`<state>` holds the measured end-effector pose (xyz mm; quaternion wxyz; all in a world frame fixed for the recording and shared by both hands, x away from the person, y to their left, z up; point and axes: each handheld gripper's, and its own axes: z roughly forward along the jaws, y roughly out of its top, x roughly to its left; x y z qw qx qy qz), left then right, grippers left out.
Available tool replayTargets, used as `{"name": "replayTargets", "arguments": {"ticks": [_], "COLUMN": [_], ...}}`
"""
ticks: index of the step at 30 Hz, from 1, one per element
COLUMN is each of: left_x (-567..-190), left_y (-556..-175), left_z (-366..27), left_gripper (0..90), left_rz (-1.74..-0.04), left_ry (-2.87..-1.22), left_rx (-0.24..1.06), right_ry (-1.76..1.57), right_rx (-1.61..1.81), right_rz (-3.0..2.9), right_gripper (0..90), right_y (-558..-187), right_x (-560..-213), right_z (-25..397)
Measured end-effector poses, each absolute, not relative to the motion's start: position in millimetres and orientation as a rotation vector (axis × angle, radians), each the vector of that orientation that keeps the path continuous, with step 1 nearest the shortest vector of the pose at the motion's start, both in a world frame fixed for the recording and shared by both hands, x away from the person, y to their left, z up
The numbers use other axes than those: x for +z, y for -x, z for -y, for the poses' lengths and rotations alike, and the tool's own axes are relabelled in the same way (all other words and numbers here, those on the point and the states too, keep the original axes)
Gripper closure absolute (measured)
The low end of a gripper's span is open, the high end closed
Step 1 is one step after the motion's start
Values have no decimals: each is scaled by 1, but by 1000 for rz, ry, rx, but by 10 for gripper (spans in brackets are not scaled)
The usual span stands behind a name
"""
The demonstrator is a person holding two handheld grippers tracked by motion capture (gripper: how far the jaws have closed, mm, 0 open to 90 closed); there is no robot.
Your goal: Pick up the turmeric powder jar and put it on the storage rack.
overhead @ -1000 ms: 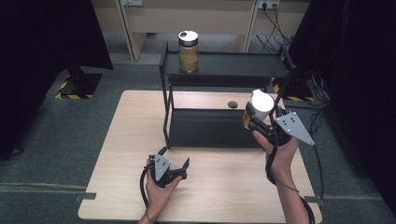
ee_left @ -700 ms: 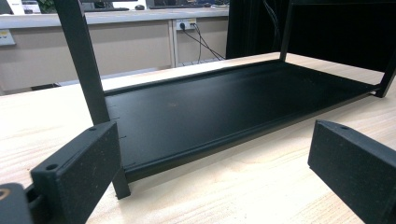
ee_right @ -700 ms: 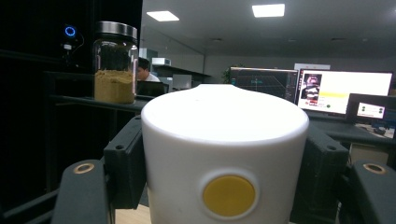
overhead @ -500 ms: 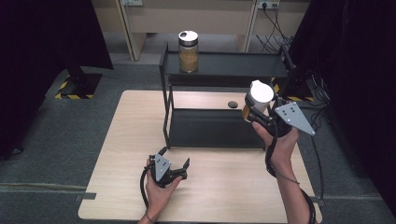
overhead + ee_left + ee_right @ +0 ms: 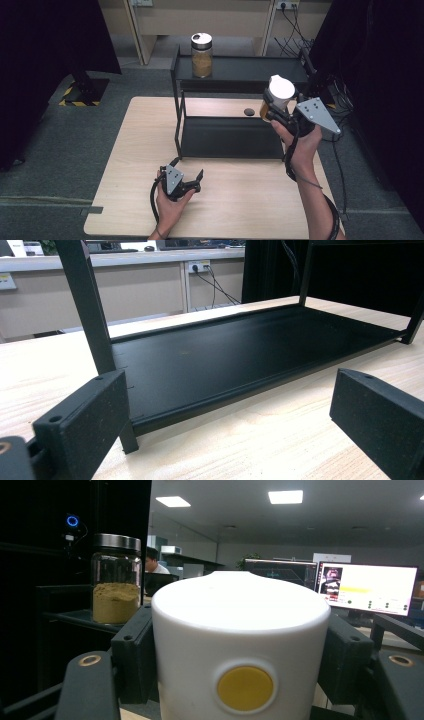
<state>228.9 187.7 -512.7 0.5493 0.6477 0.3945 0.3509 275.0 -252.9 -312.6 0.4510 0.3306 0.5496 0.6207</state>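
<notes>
A glass jar of tan powder [image 5: 202, 55] with a pale lid stands at the left end of the black rack's top shelf [image 5: 250, 67]. My right gripper [image 5: 276, 107] is shut on a second jar with a white cap [image 5: 281, 91] and holds it in the air by the top shelf's right end. In the right gripper view the white cap [image 5: 240, 630] sits between the jaws, with the shelved jar [image 5: 116, 580] behind it to the left. My left gripper [image 5: 187, 171] rests open on the table in front of the rack. Its jaws stand wide apart, facing the lower shelf [image 5: 240, 355].
The two-tier black rack stands on a light wooden table [image 5: 140, 150], its lower shelf [image 5: 230, 137] bare. A small dark round thing [image 5: 248, 111] lies on the table behind the lower shelf. Desks, cables and dark curtains surround the table.
My right gripper has lifted the white-capped jar a little higher, closer to the top shelf's level. The left gripper has stayed put.
</notes>
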Motion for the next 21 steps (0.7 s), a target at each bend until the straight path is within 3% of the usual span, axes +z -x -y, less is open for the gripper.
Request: {"name": "replayTargets", "arguments": {"ticks": [21], "left_x": [-512], "left_y": [-229], "left_z": [-188], "left_gripper": [19], "left_rz": [-934], "left_ry": [-1535], "left_rx": [827], "right_ry": [-821], "right_rx": [1545], "right_rz": [-1342], "right_gripper": [312], "right_y": [-288], "right_x": [-292], "right_z": [246]}}
